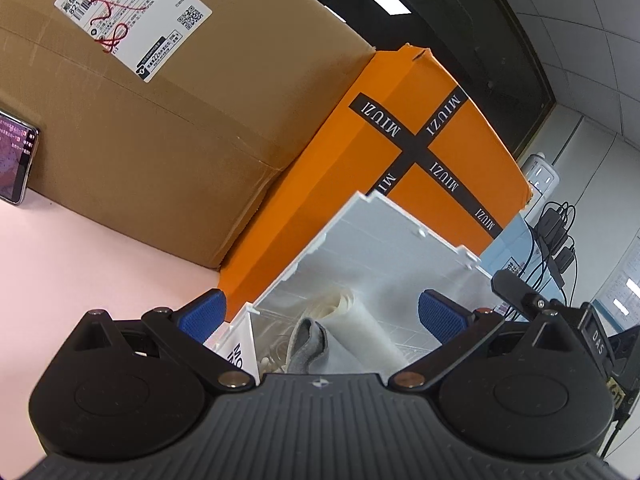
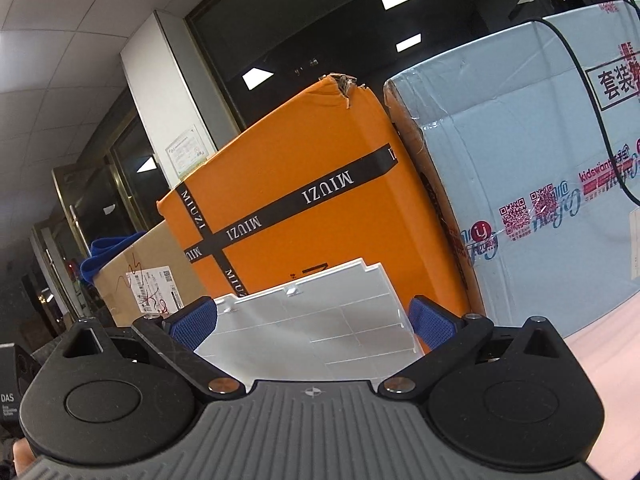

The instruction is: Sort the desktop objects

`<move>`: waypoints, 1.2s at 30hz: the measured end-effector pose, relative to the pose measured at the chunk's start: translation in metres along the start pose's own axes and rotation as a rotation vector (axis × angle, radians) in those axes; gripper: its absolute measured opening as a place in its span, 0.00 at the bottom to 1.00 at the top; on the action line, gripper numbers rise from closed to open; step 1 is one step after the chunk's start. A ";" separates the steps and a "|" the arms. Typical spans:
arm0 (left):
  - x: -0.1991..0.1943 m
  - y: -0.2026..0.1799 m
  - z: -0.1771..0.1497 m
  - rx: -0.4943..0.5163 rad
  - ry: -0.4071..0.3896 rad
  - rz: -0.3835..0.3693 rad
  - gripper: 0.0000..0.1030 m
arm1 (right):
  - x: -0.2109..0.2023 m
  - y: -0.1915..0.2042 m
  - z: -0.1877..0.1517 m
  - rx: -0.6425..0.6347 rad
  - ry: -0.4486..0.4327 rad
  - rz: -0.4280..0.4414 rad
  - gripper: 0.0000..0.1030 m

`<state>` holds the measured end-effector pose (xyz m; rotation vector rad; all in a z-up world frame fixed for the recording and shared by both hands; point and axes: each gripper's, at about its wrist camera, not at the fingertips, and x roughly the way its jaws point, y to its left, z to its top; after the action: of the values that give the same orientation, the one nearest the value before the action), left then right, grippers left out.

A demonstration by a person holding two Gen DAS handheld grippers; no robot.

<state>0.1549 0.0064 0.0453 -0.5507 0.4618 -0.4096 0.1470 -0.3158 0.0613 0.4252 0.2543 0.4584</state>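
**Both grippers hang open by the clear bin**

In the left wrist view, a clear plastic bin (image 1: 372,264) sits in the lower middle of the frame, on the pink table (image 1: 80,264). Inside it lie a white roll (image 1: 360,328) and a grey cloth (image 1: 310,344), low in the frame and close together. A white card with black letters (image 1: 240,350) sits at the bin's near left corner.

The left gripper (image 1: 322,312) fills the bottom of the frame. Its two blue pads are far apart, one on each side of the bin's near end. They hold nothing.

In the right wrist view, the same bin (image 2: 320,320) shows as a clear wall with lines on it, in the lower middle. The right gripper (image 2: 312,322) is at the bottom, and its blue pads are also wide apart, with nothing clamped between them. I cannot tell if the pads touch the bin.

Just behind the bin stands an orange box (image 1: 432,152) with black bands. To its left, in the upper left of the left view, is a big brown box (image 1: 160,120) with a white label (image 1: 132,16). A phone (image 1: 16,160) leans at the far left edge. In the right view, a pale blue box (image 2: 520,168) stands right of the orange box, touching it. A black cable (image 2: 592,100) hangs across its front.
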 end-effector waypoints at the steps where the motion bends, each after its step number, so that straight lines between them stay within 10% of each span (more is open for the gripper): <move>1: -0.001 -0.001 0.000 0.006 -0.003 0.005 1.00 | -0.002 0.002 -0.002 -0.008 -0.001 -0.006 1.00; 36: -0.022 -0.001 -0.030 0.081 0.042 0.133 1.00 | -0.057 -0.001 -0.045 0.004 -0.078 -0.125 1.00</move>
<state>0.1209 0.0041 0.0302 -0.4305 0.5172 -0.3119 0.0825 -0.3283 0.0291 0.4279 0.2047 0.3180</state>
